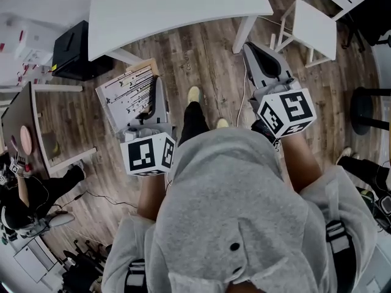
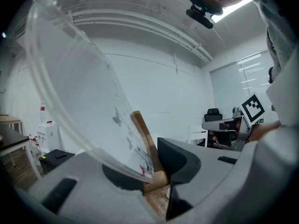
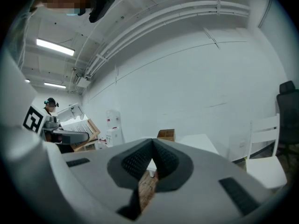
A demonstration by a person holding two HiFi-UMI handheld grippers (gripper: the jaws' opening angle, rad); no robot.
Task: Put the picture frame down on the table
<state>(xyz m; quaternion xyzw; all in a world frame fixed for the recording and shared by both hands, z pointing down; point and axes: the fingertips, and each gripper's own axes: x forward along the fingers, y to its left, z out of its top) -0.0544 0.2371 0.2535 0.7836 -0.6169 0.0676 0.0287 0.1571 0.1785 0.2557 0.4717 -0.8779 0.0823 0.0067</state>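
The picture frame (image 1: pixel 129 94), wood-edged with a printed sheet of dark lines, is held above the wood floor, and my left gripper (image 1: pixel 151 110) is shut on its near edge. In the left gripper view the wooden edge of the frame (image 2: pixel 145 141) and its clear front pane sit clamped between the jaws of the left gripper (image 2: pixel 158 171). My right gripper (image 1: pixel 254 50) is shut with nothing in it; in its own view the right gripper (image 3: pixel 152 152) has its ribbed pads meeting at the tip. The white table (image 1: pixel 177 5) lies ahead of both.
A white chair (image 1: pixel 314 23) stands to the right of the table, and a black box (image 1: pixel 73 50) to its left. A small wooden box (image 3: pixel 166 134) sits on the table (image 3: pixel 201 141). A desk (image 1: pixel 21 124) and a seated person (image 1: pixel 24 194) are at the left.
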